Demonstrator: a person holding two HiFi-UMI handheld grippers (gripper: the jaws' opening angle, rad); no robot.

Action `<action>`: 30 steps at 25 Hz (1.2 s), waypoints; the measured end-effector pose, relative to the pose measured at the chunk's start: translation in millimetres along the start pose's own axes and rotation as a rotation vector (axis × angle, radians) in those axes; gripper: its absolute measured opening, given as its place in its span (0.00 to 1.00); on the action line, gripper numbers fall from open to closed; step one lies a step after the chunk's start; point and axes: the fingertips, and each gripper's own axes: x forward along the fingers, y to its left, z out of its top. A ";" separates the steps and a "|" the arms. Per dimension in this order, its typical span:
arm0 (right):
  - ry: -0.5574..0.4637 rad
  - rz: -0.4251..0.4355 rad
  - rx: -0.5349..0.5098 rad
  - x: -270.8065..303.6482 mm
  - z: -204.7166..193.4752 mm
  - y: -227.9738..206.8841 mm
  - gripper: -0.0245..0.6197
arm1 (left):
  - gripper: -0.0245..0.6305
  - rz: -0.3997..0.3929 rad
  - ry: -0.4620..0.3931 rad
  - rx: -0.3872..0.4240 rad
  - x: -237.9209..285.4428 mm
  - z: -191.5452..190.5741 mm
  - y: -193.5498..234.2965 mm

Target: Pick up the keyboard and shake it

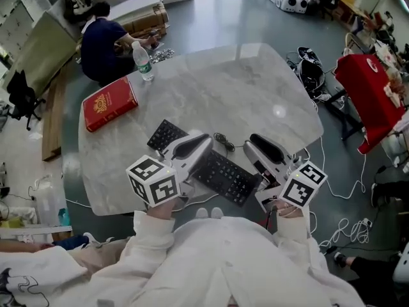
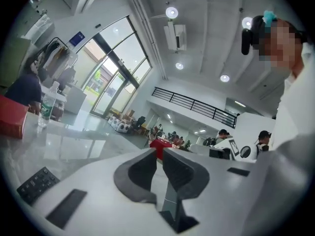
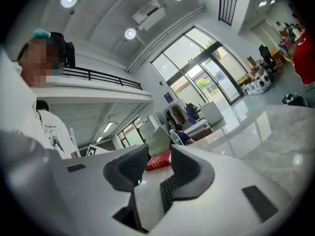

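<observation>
The black keyboard (image 1: 223,174) sits at 6 o'clock over the marble bench (image 1: 243,88), running from 10 toward 4 o'clock between both hands. The left gripper (image 2: 158,157) is pressed almost together on a thin edge at its 10 o'clock end. The right gripper (image 3: 160,157) pinches the other end, keys showing in the gap. A red book (image 1: 108,103) lies at 9 o'clock and a bottle (image 1: 143,61) stands at 11.
</observation>
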 end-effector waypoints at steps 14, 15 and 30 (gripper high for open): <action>-0.037 0.070 -0.270 36.9 43.5 52.7 0.19 | 0.09 0.001 -0.124 0.101 -16.3 55.0 -10.0; -0.036 0.077 -0.276 37.9 43.1 55.8 0.18 | 0.09 -0.002 -0.129 0.110 -16.5 56.4 -12.2; -0.082 0.063 -0.415 35.3 48.5 81.4 0.10 | 0.09 0.033 -0.175 0.240 -30.3 69.4 -36.1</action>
